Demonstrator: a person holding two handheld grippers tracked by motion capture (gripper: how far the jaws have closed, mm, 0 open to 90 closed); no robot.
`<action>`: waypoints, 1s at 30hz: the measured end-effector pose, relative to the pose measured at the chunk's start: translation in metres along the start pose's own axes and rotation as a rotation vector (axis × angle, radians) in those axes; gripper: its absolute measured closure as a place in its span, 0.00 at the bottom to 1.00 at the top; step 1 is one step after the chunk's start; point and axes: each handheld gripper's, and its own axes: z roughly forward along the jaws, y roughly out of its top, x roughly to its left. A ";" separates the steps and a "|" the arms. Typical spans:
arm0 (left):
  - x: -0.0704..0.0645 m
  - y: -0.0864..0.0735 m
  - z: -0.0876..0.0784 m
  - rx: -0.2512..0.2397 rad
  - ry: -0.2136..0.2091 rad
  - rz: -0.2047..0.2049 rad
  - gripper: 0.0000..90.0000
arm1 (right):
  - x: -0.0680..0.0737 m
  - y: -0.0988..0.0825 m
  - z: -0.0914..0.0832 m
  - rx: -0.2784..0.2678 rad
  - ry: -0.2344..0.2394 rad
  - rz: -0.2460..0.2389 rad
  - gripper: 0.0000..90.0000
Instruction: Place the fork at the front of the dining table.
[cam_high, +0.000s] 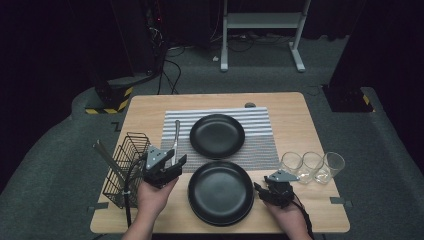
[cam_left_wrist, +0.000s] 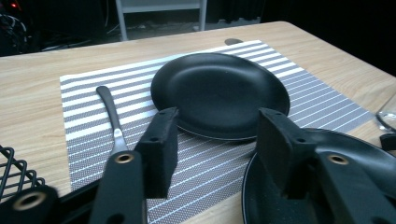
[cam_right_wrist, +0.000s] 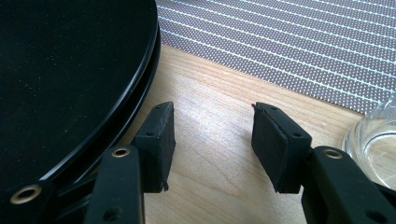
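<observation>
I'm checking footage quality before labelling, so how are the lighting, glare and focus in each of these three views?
High view: the table is evenly lit against a dark room, soft overall, and the glasses catch faint highlights. Left gripper view: the far plate shows a dull sheen, and the nearest parts of the left gripper are blurred. Right gripper view: a bright patch on the wood between the open jaws of the right gripper, near edges soft.

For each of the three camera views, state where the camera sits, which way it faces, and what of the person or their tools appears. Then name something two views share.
High view: above the table's near side, looking forward and down; both forearms, left hand-held gripper, right hand-held gripper.
Left gripper view: looks between its open jaws across the striped placemat at the far black plate.
Right gripper view: low, jaws open over bare wood beside the stacked plates.
Shared: both gripper views show a drinking glass.
</observation>
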 end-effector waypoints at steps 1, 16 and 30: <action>0.000 0.000 -0.001 -0.001 0.001 0.004 0.60 | 0.000 0.000 0.000 0.000 0.000 0.000 0.55; 0.001 0.007 -0.021 -0.046 0.064 0.009 1.00 | 0.000 0.000 0.000 -0.002 0.001 -0.002 0.54; 0.000 0.017 -0.042 -0.081 0.094 0.014 0.92 | 0.001 0.000 0.000 0.000 -0.002 -0.002 0.54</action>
